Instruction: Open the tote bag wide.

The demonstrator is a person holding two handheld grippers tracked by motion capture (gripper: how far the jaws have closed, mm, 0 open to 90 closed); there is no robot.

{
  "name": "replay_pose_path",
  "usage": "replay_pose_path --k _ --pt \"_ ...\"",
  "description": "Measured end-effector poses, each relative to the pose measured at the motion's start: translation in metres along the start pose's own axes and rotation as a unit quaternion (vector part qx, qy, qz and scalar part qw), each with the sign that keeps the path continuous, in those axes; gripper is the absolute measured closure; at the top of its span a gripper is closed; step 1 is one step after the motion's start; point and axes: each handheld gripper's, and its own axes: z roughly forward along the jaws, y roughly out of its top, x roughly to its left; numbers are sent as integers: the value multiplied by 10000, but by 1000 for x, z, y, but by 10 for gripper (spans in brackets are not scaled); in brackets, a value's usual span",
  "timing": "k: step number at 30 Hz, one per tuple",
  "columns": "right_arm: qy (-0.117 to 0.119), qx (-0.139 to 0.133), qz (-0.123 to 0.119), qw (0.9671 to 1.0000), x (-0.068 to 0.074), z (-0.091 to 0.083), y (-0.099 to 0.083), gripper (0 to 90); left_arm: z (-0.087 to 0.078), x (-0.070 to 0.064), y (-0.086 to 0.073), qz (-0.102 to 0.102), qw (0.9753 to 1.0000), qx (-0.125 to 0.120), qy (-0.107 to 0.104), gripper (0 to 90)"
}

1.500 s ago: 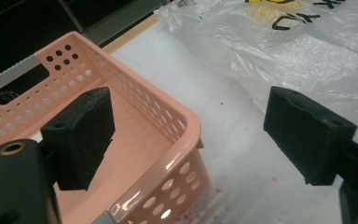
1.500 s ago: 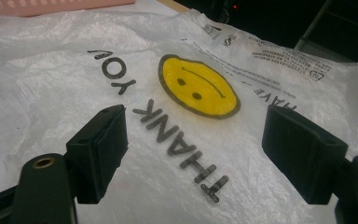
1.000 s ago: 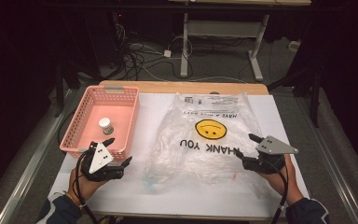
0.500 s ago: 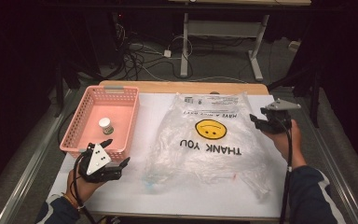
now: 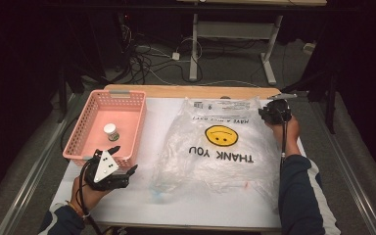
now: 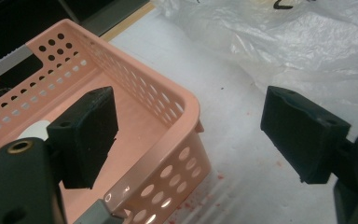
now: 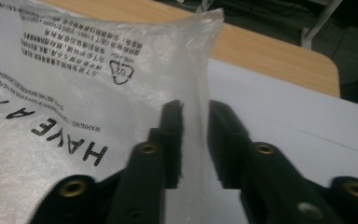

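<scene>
Lying between the right gripper (image 7: pixel 195 140) jaws, nearly closed, is the plastic bag (image 7: pixel 74 93) edge.

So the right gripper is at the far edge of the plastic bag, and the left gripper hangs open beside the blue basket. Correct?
One thing is off: the basket is pink, not blue, as the high view and the left gripper view show. The rest stands: the right gripper has its jaws around the far edge of the plastic bag, and the left gripper hangs open beside the basket.
</scene>
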Motion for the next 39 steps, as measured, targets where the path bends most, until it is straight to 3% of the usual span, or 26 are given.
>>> replay_pose_path --k 3,8,13,14,17,21,23,25,30,32,34,37,39 --pt "-17 122 0 9999 3 1 -1 900 1 0 0 7 10000 14 -12 185" --pt "-36 234 85 9997 1 2 -3 900 0 0 0 32 10000 41 12 187" --pt "-58 338 361 9988 -9 -8 -12 900 1 1 0 59 10000 66 43 188" --pt "-76 281 342 9990 -10 -11 -15 900 1 1 0 59 10000 66 43 188" --pt "3 447 299 9986 -12 -17 -24 900 0 2 0 60 9999 75 79 188" --pt "7 375 328 9988 -18 -31 -39 900 -1 3 -1 -1 9999 71 104 188" --pt "-35 334 267 9991 -18 -34 -43 900 -2 3 -1 -30 9999 74 129 189" --pt "-110 384 45 9992 -15 -45 -53 900 -1 2 -1 -72 9999 75 122 189" --pt "-41 280 -194 9994 -3 -70 -68 900 1 -1 -1 -17 9998 156 120 189" --pt "-53 370 -337 9987 3 -77 -72 900 0 -2 0 20 9998 153 145 189" --pt "7 384 -332 9987 7 -84 -77 897 -1 -1 -1 18 9998 149 153 189" --pt "-5 440 -411 9982 14 -92 -81 779 -2 -2 -1 60 9997 183 169 189" --pt "-26 294 -361 9989 18 -103 -80 733 -3 -3 -1 100 9996 195 179 189"
